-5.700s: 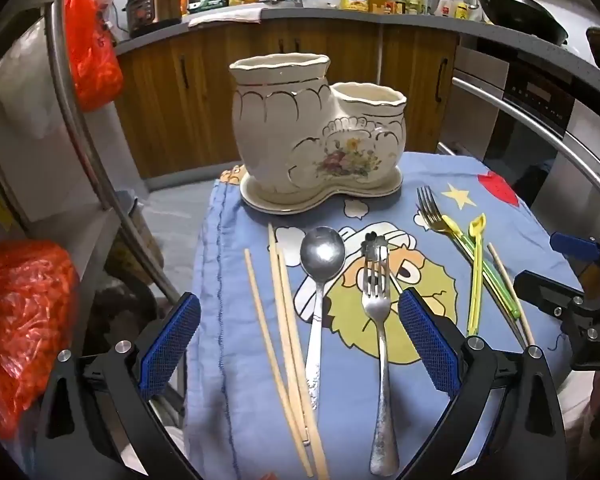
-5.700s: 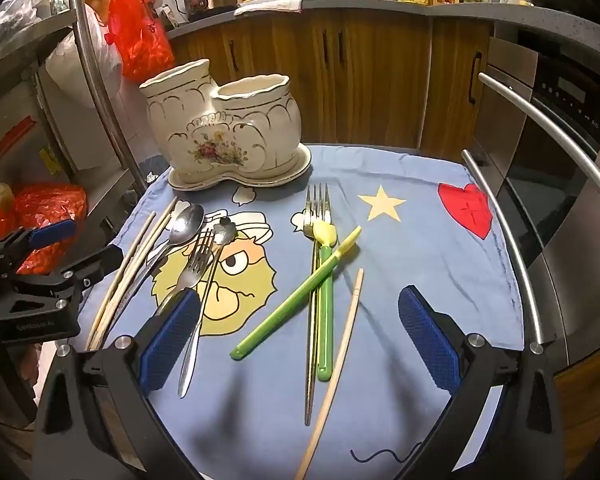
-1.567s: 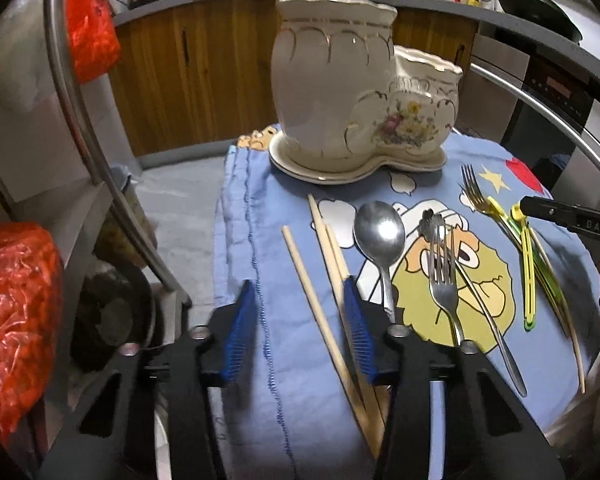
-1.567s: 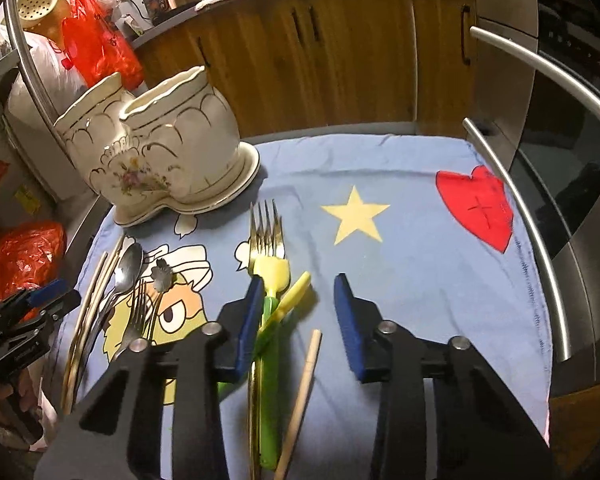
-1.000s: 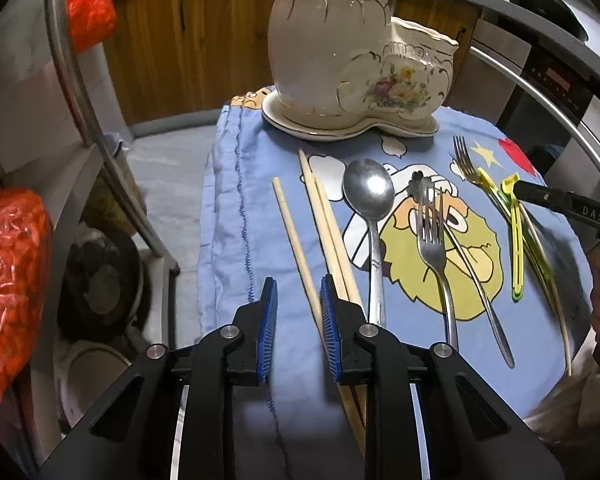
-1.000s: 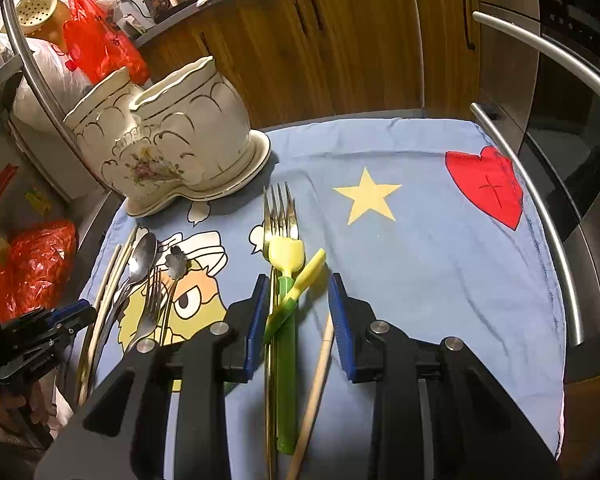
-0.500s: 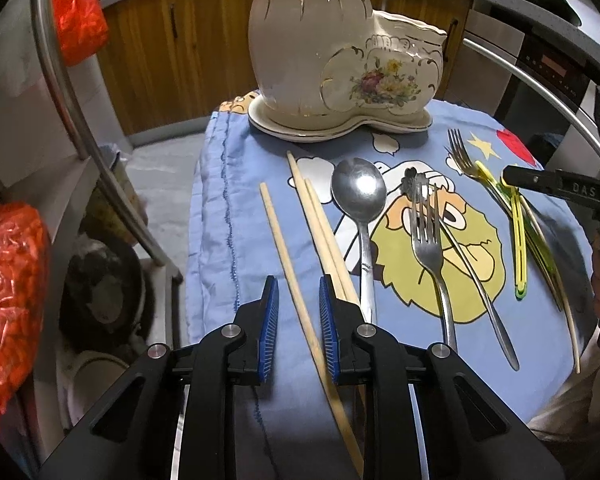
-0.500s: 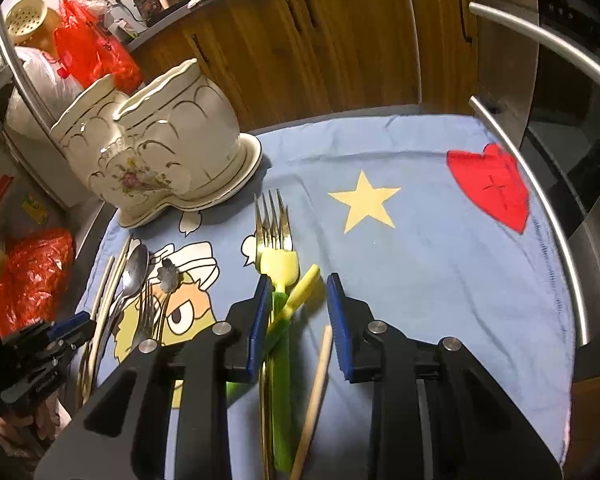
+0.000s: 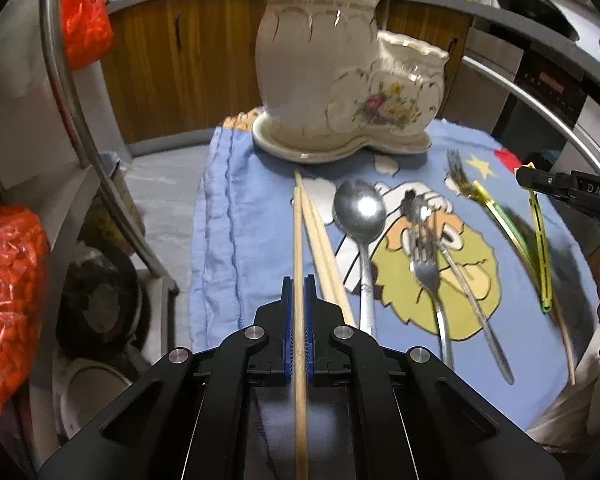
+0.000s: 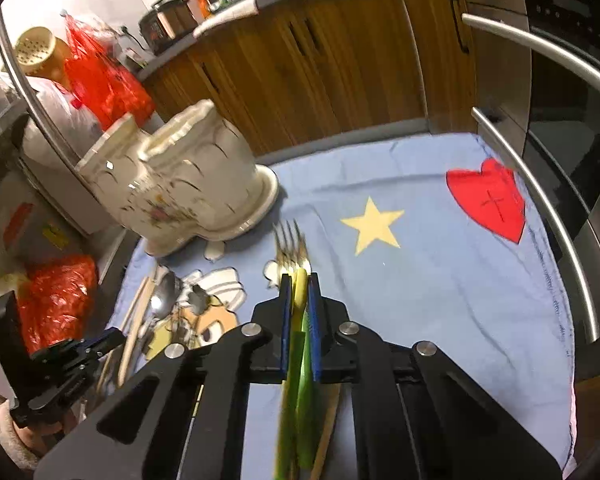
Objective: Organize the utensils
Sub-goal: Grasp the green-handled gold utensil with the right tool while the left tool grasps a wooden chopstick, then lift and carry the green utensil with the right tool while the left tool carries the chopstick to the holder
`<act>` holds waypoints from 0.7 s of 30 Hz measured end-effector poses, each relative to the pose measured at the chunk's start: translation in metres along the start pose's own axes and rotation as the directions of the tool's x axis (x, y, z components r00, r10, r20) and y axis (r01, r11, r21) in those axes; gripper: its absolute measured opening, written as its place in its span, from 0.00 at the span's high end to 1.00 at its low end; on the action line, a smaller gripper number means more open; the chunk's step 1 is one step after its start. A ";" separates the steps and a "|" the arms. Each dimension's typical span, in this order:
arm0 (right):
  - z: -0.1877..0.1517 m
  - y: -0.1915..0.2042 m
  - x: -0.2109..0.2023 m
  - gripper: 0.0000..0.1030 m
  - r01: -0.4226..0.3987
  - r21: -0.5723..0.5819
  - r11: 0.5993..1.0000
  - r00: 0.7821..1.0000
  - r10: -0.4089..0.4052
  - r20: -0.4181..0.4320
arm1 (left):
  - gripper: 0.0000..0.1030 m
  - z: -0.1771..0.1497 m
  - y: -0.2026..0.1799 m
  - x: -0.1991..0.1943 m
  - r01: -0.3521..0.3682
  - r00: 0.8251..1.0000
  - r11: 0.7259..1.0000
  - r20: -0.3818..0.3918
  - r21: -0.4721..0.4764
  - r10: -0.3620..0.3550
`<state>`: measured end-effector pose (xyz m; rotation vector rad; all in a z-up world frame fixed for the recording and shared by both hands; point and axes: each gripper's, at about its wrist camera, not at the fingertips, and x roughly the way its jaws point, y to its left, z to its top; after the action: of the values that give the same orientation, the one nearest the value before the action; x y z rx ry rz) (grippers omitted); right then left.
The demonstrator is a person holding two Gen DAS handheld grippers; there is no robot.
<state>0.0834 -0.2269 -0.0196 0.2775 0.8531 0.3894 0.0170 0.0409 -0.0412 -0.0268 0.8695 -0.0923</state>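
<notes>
My left gripper (image 9: 299, 296) has its jaws closing tight on a wooden chopstick (image 9: 298, 232), pads pressing its sides; the stick points at the cream floral utensil holder (image 9: 332, 80). Two more chopsticks (image 9: 324, 248), a steel spoon (image 9: 360, 208) and a steel fork (image 9: 424, 264) lie beside it on the blue cloth (image 9: 240, 220). My right gripper (image 10: 299, 292) has its jaws closing on a yellow-green plastic utensil (image 10: 300, 344), gripped at its yellow end. A gold fork (image 10: 290, 240) lies just beyond the tips. In the left wrist view that utensil (image 9: 540, 248) hangs from the right gripper (image 9: 520, 174).
A curved steel rail (image 10: 560, 220) borders the cloth's right side, with an oven front behind it. Red bags (image 9: 8, 280) and pots (image 9: 96, 304) sit on shelves off the left edge. Another wooden chopstick (image 9: 564, 340) lies near the cloth's right edge. Wooden cabinets stand behind.
Both grippers' jaws have closed from a narrow gap: the left onto the outer chopstick, now straight between the pads, the right onto the yellow-green utensil, which has come up off the cloth.
</notes>
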 end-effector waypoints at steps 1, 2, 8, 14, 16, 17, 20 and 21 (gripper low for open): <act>0.001 0.002 -0.004 0.93 -0.004 -0.008 1.000 1.000 0.004 0.013 | 0.95 0.001 0.000 -0.003 0.002 1.000 1.000 0.013 0.001 -0.002; 0.003 0.006 -0.009 0.93 -0.004 -0.024 1.000 0.999 0.005 0.031 | 0.95 0.002 0.000 -0.006 0.004 1.000 1.000 0.021 0.002 -0.004; 0.013 0.026 -0.030 0.94 -0.037 -0.080 0.996 0.995 0.045 0.093 | 0.95 0.012 0.008 -0.030 0.056 0.993 0.998 0.102 -0.033 -0.052; 0.032 0.048 -0.047 0.94 -0.069 -0.132 0.989 0.985 0.089 0.148 | 0.95 0.034 0.021 -0.067 0.098 0.970 0.994 0.229 -0.053 -0.083; 0.043 0.055 -0.051 0.94 -0.074 -0.152 0.986 0.980 0.100 0.172 | 0.95 0.050 0.026 -0.080 0.110 0.956 0.992 0.279 -0.054 -0.091; 0.047 0.058 -0.053 0.94 -0.073 -0.159 0.985 0.978 0.102 0.181 | 0.95 0.055 0.026 -0.084 0.105 0.952 0.993 0.295 -0.048 -0.087; 0.069 0.074 -0.059 0.94 -0.073 -0.197 0.978 0.965 0.119 0.235 | 0.95 0.083 0.024 -0.097 0.115 0.928 0.993 0.359 -0.020 -0.101; 0.075 0.078 -0.060 0.94 -0.071 -0.210 0.975 0.961 0.123 0.249 | 0.95 0.096 0.022 -0.099 0.120 0.917 0.993 0.383 -0.004 -0.109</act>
<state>0.0887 -0.1892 0.0983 0.1794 0.5373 0.5149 0.0281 0.0709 0.0948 -0.1182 0.4765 -0.1784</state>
